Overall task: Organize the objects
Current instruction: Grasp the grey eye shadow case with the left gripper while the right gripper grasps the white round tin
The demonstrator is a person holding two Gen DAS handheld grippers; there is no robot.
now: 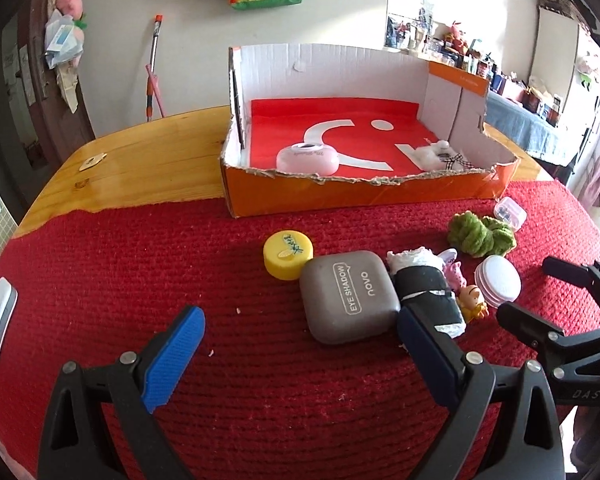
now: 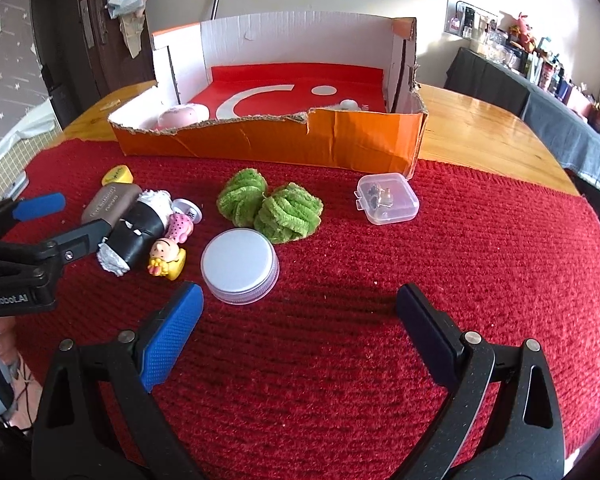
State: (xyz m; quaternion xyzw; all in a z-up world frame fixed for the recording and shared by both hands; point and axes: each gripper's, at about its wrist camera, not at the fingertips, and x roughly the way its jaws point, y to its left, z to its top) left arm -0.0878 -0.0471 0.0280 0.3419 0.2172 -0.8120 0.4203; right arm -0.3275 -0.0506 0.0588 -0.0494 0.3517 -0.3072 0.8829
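Lying on a red knitted mat [image 2: 380,280], the loose things gather in front of the orange cardboard box [image 2: 284,140], whose near wall is torn and low. A grey rounded eye shadow case [image 1: 350,296] touches a black roll [image 1: 428,292] with white crumpled ends; the roll's long axis points toward the box. Beside them are a round lilac lid [image 2: 240,265], two fuzzy green balls [image 2: 270,208] and a clear plastic case [image 2: 388,198]. The left gripper [image 1: 300,322] is spread wide around the grey case. The right gripper [image 2: 298,300] is also wide apart, holding nothing. The mat covers a glossy wooden table [image 2: 480,128].
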